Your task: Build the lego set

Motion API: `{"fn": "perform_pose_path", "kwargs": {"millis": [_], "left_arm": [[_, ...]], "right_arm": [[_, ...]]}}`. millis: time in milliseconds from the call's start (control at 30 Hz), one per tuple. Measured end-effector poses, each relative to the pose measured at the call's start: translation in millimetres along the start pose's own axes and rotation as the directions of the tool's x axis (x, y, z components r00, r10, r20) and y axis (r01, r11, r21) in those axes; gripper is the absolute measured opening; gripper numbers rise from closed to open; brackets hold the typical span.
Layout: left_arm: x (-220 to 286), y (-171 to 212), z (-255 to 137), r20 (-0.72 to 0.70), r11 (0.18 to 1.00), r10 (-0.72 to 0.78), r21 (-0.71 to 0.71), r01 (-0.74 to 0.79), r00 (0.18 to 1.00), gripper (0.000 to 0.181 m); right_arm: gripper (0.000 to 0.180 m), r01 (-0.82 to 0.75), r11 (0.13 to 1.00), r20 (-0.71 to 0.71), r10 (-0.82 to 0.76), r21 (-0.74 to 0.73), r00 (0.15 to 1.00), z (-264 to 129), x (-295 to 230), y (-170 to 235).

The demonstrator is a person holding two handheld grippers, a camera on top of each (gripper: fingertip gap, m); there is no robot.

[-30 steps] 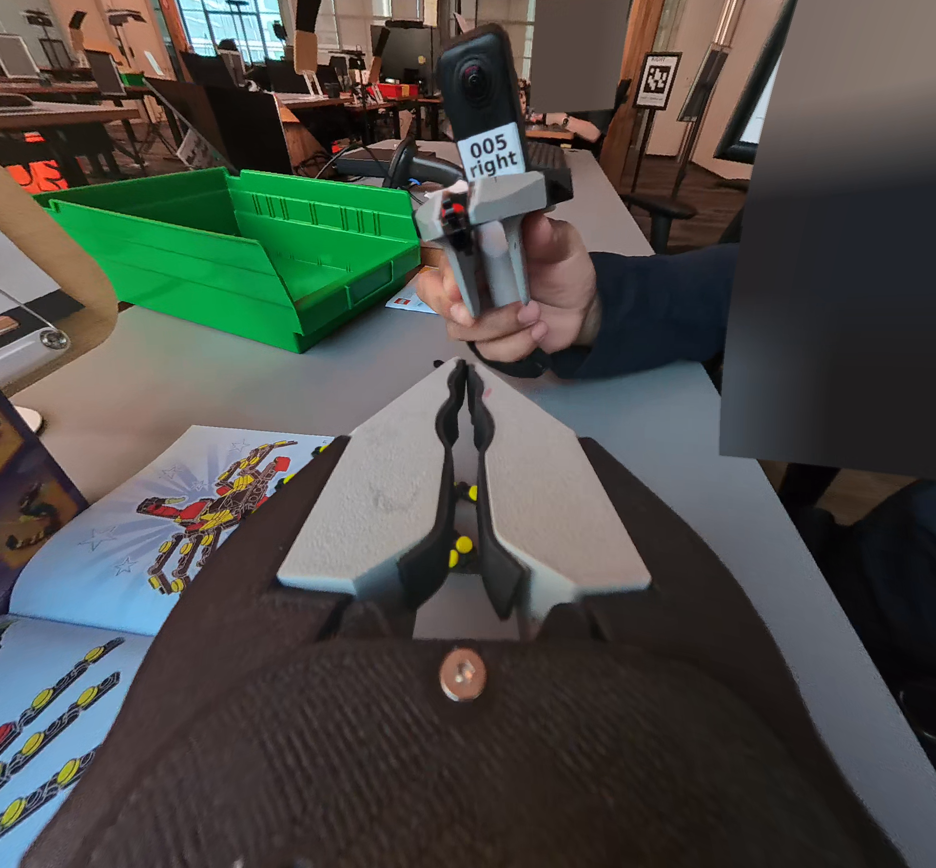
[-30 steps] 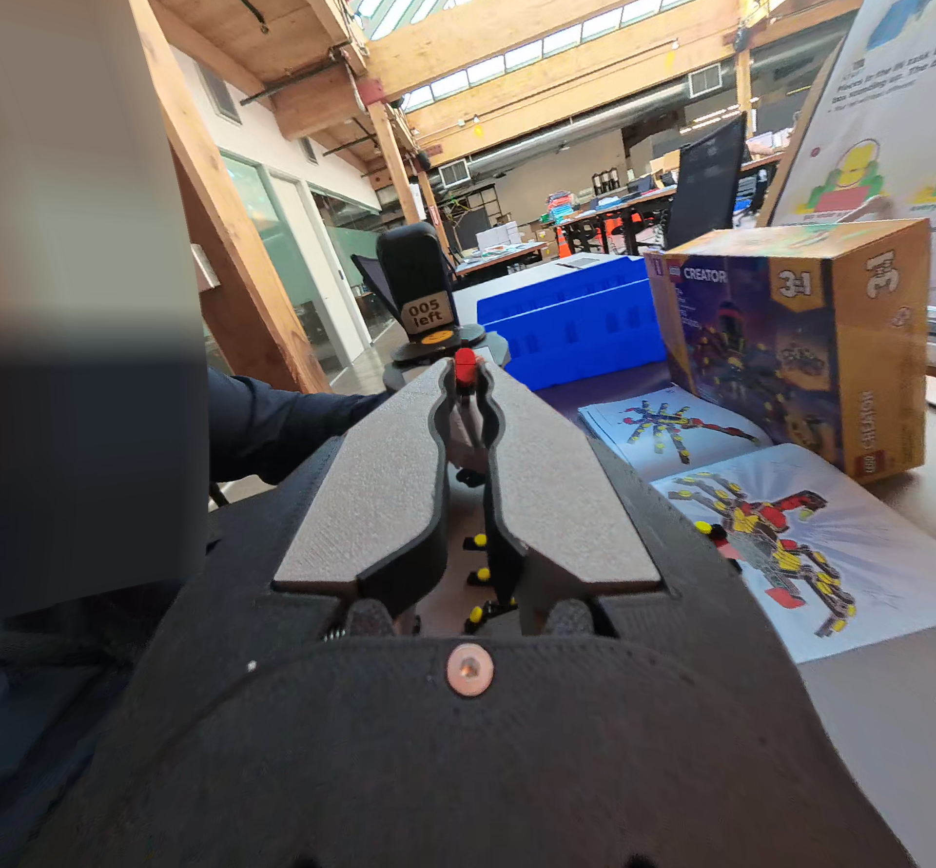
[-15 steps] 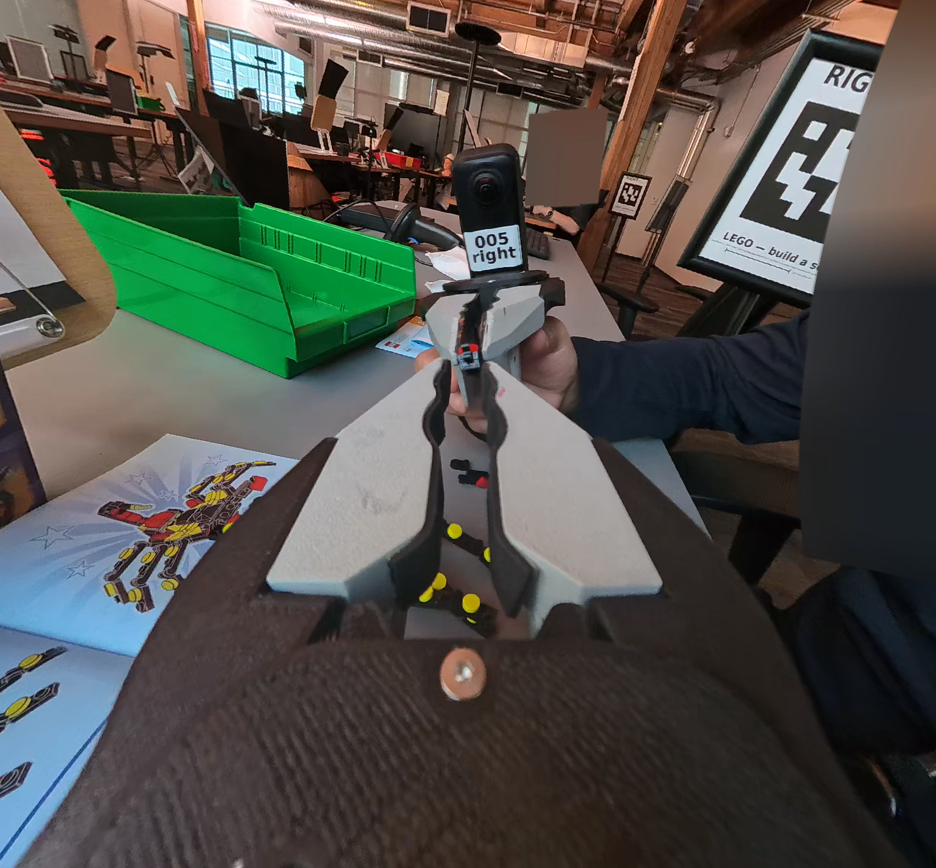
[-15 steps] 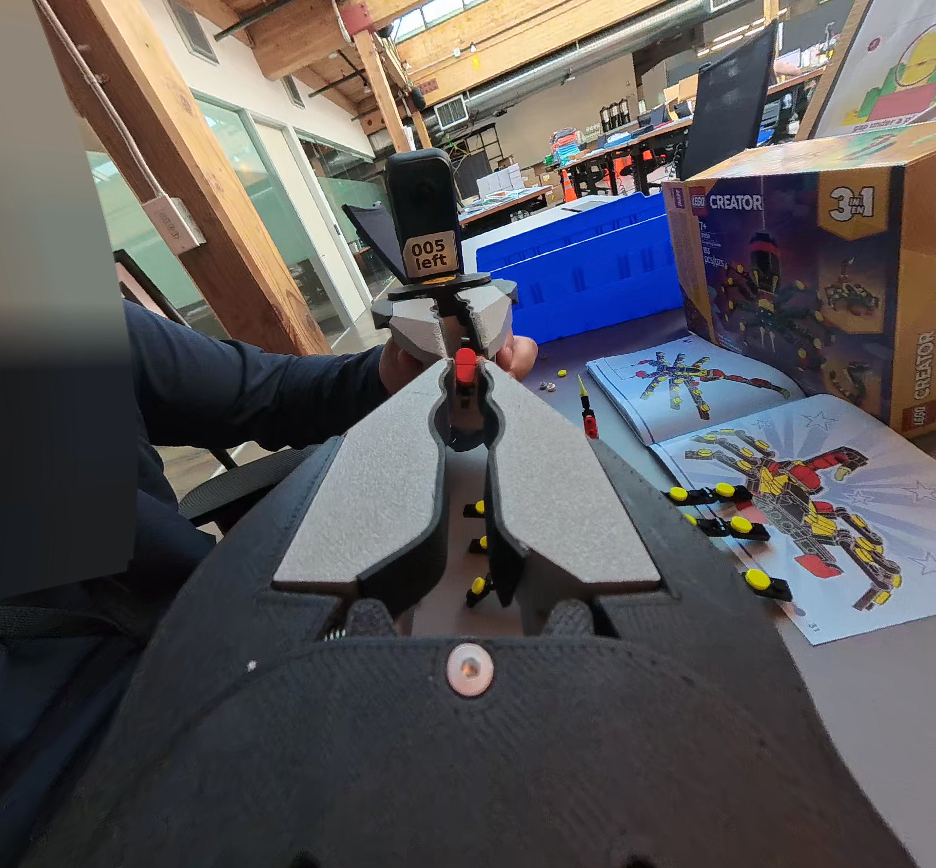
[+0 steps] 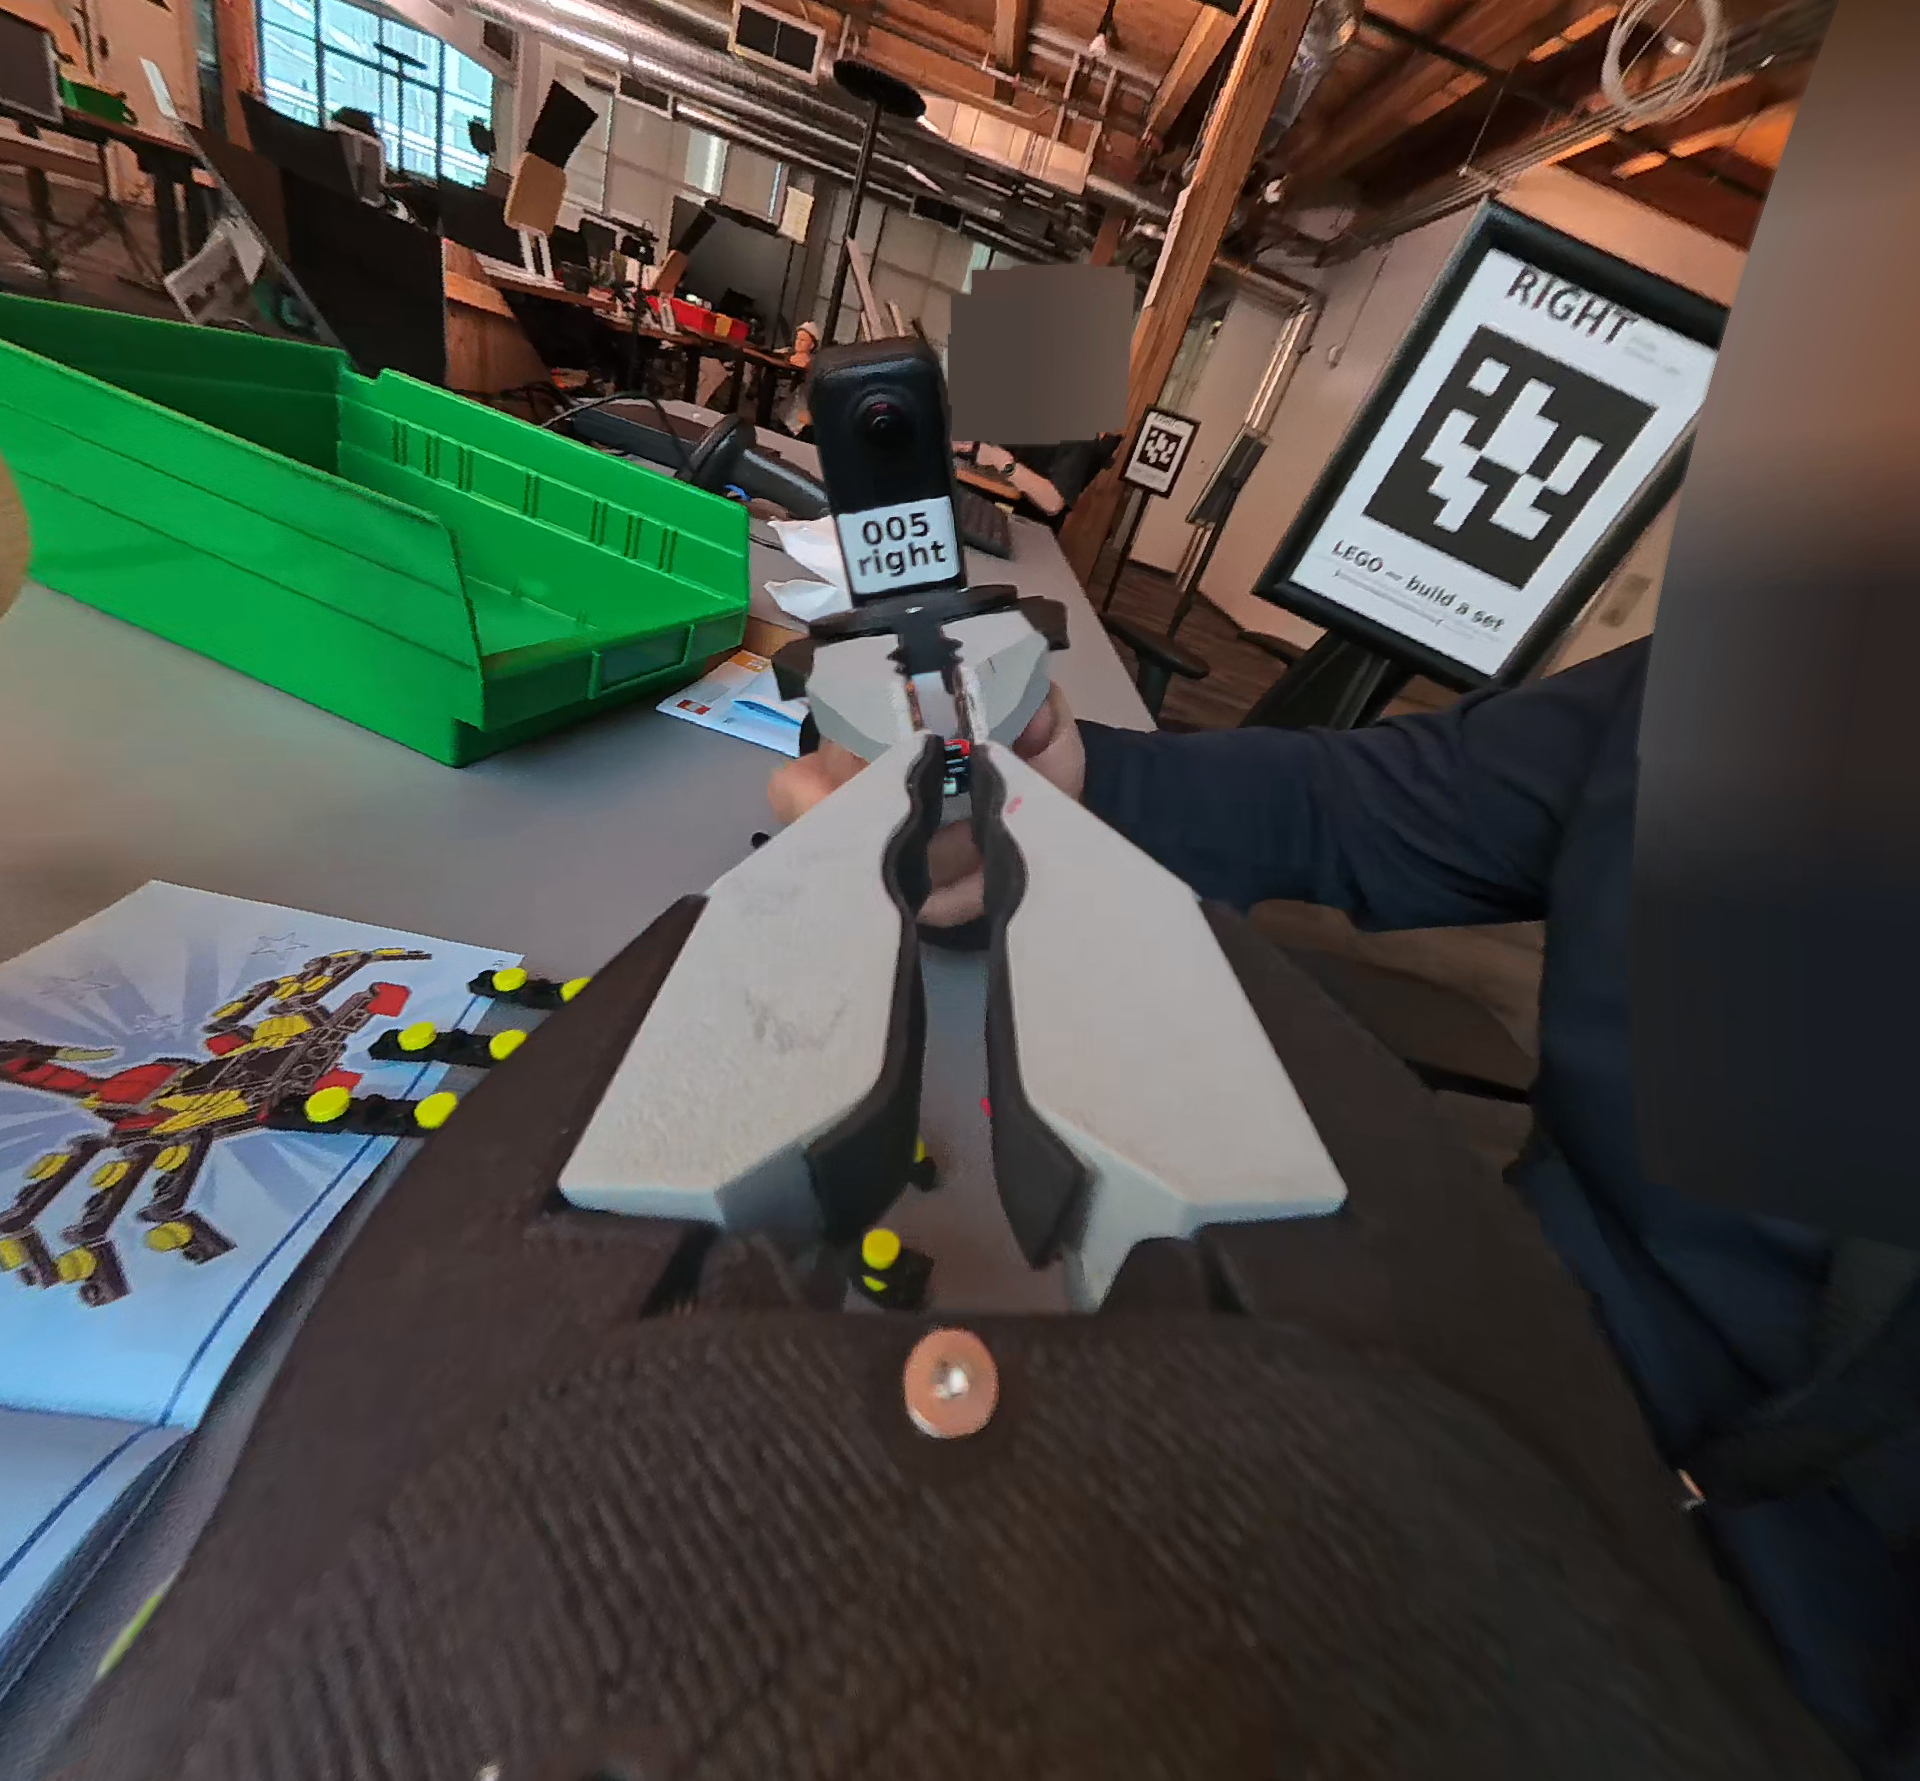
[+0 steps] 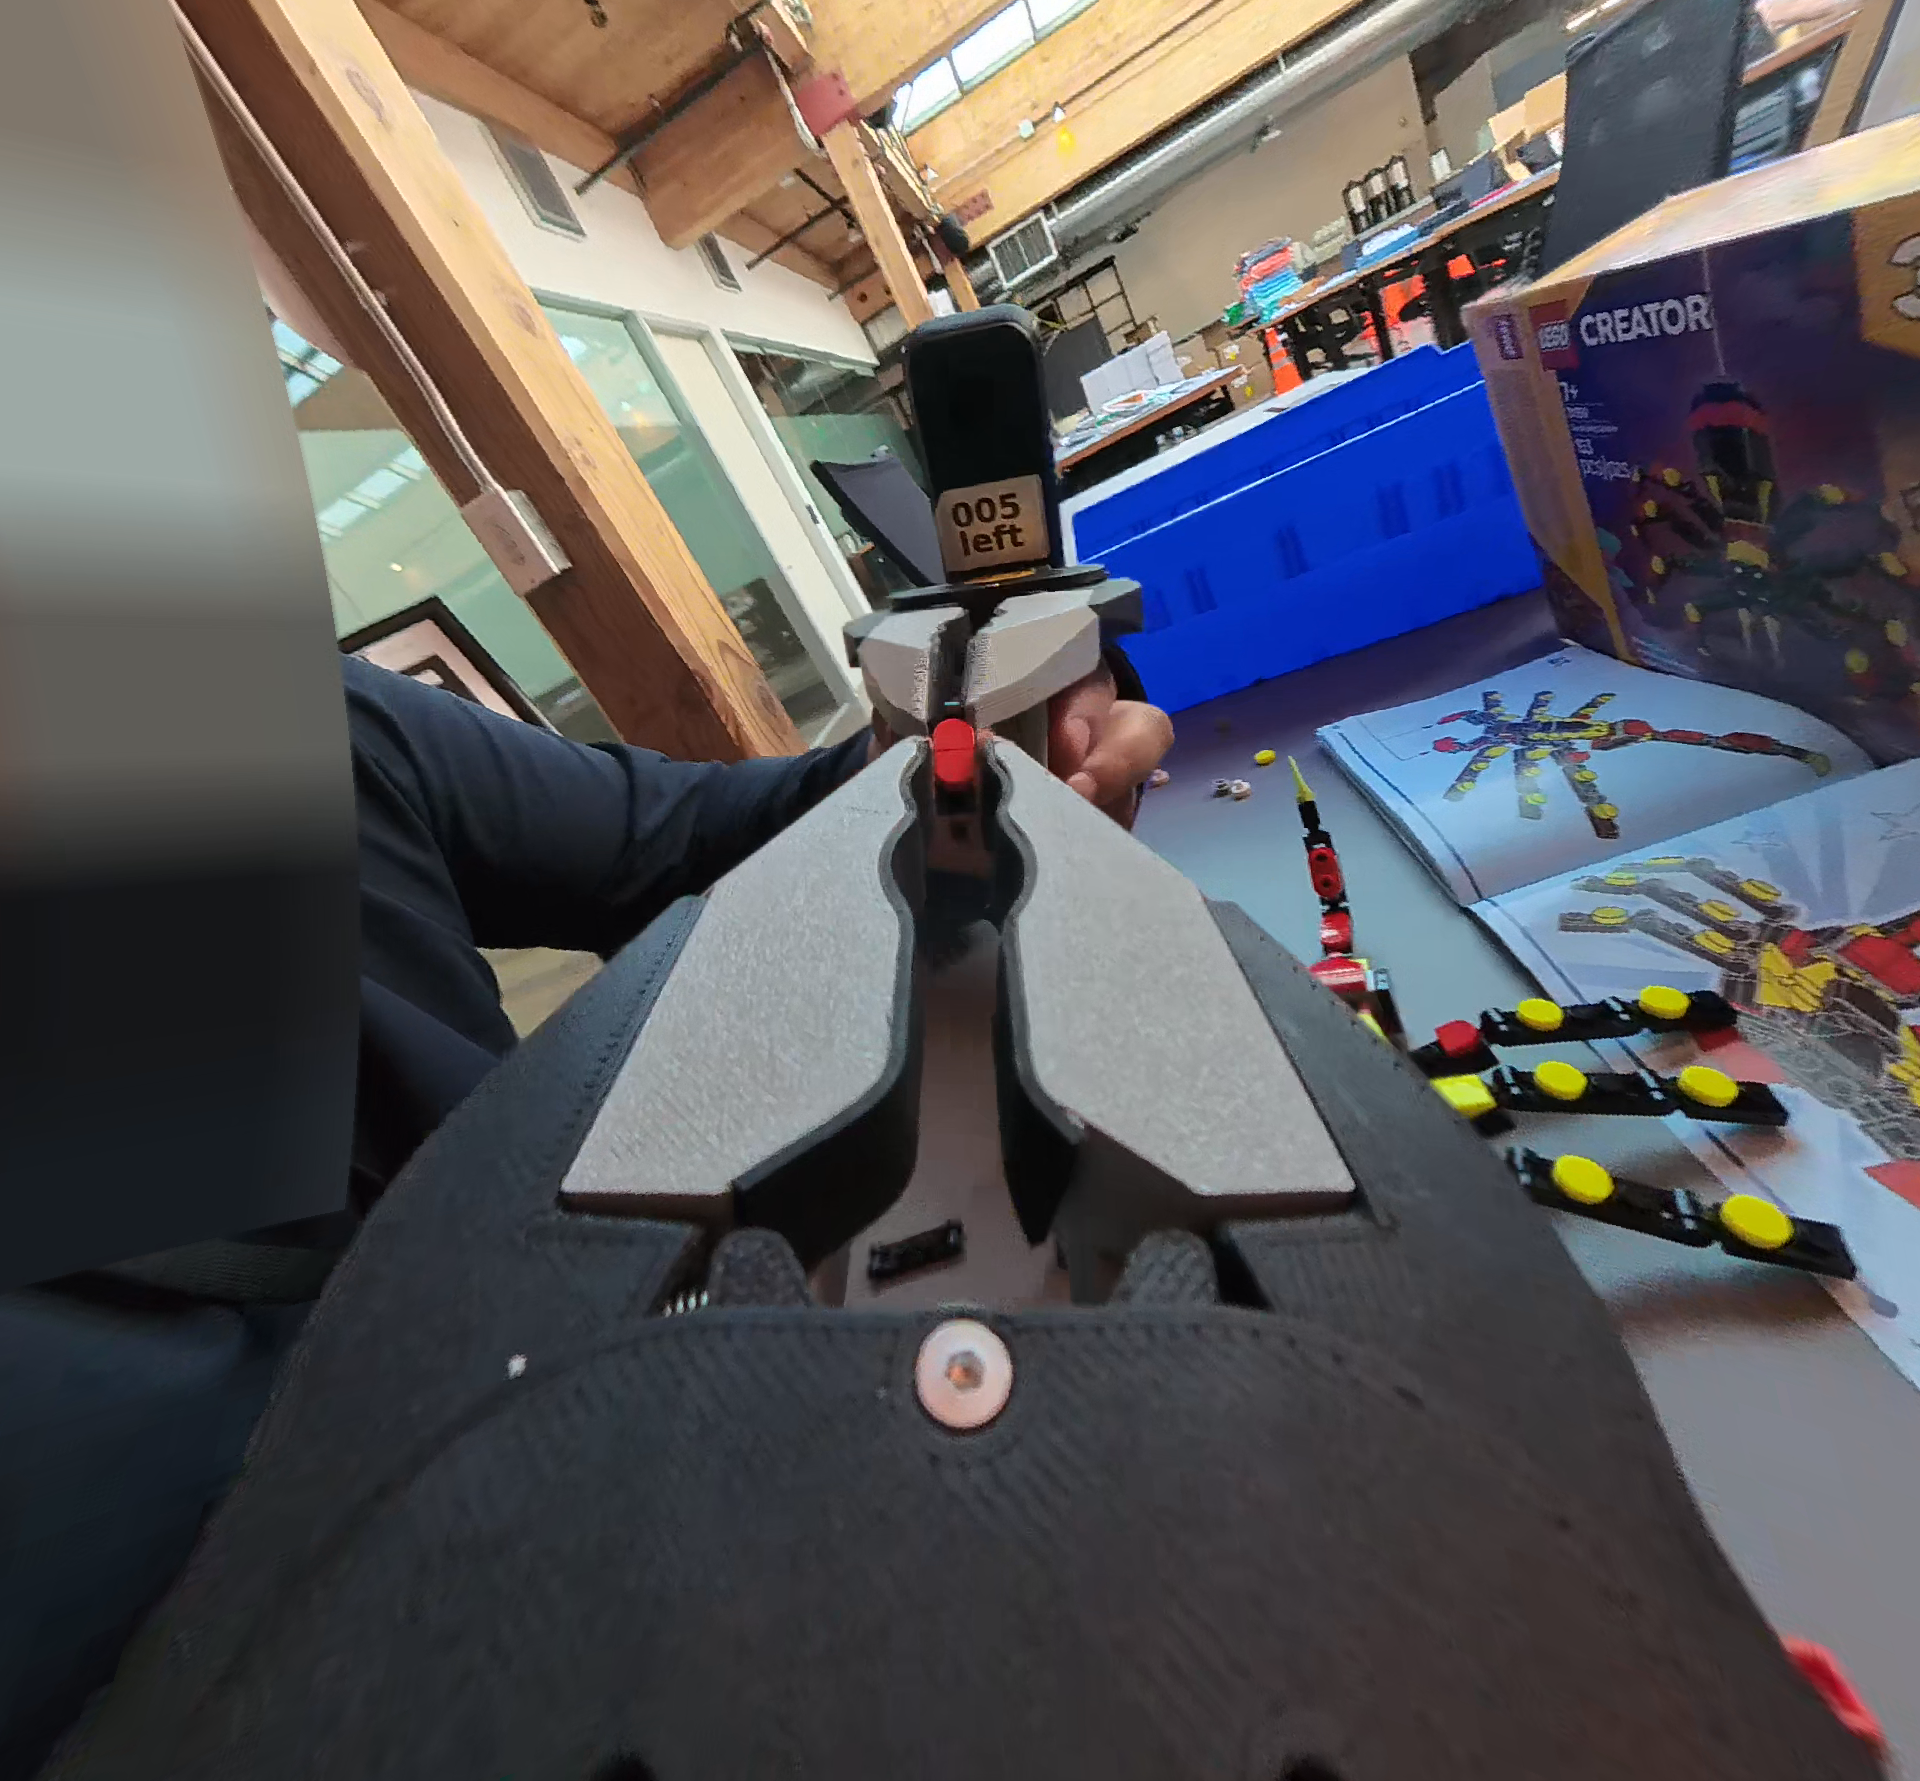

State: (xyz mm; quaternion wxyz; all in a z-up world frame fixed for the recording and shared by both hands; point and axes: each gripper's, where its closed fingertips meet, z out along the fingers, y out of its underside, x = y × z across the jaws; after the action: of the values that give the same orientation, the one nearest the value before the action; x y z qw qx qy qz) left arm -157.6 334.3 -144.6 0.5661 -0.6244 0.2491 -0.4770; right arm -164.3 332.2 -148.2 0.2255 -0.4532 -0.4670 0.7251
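Tips of right hand-held gripper (image 6: pixel 954 767) clamped on red brick (image 6: pixel 952 757), left hand-held gripper (image 5: pixel 953 767) likewise.

Pretty bright daylight, coming from the skylights (image 6: pixel 1049 17) and far windows (image 5: pixel 353 100). Heavy fisheye bending at the edges, booklet (image 5: pixel 156 1139) a bit blurry, shadows soft on the desk (image 5: pixel 260 796).

Left gripper (image 5: pixel 954 767) meets right gripper (image 5: pixel 940 705) tip-to-tip.
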Motion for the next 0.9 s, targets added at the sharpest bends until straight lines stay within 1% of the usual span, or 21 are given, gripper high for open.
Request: {"fn": "perform_pose_path", "kwargs": {"millis": [133,200,267,367,500,667,767,900], "left_arm": [[1,-1,0,-0.02,0.999,-0.038,0.011,0.038,0.999,0.001],[-2,0,-2,-0.031,0.997,-0.08,0.02,0.081,0.996,0.0],[-4,0,-3,-0.04,0.993,-0.115,0.034,0.116,0.993,0.0],[-6,0,-3,-0.03,0.993,-0.11,0.039,0.111,0.993,0.0],[-11,-11,-10,-0.014,0.988,-0.118,0.103,0.119,0.993,0.0],[-18,-22,-19,-0.026,0.967,-0.183,0.174,0.185,0.983,0.0],[-18,-22,-19,-0.04,0.961,-0.204,0.184,0.208,0.978,0.0],[-13,-19,-15,-0.059,0.964,-0.198,0.167,0.205,0.978,0.0]], "right_arm": [[0.004,-0.098,0.995,0.051,0.097,0.023,0.994,0,0,0],[0.004,-0.064,0.998,0.025,0.064,0.024,0.998,0,1,0],[0.004,0.014,1.0,-0.026,-0.014,0.006,1.0,1,4,0],[0.004,0.081,0.997,-0.074,-0.082,-0.012,0.994,-1,6,1],[0.002,0.094,0.996,-0.092,-0.094,-0.001,0.991,-5,10,-2],[0.001,0.116,0.993,-0.105,-0.115,-0.002,0.988,-4,11,-2],[0.002,0.14,0.99,-0.116,-0.14,-0.005,0.983,-2,10,-1],[0.004,0.138,0.99,-0.115,-0.136,0.015,0.984,-2,9,-3]]}}
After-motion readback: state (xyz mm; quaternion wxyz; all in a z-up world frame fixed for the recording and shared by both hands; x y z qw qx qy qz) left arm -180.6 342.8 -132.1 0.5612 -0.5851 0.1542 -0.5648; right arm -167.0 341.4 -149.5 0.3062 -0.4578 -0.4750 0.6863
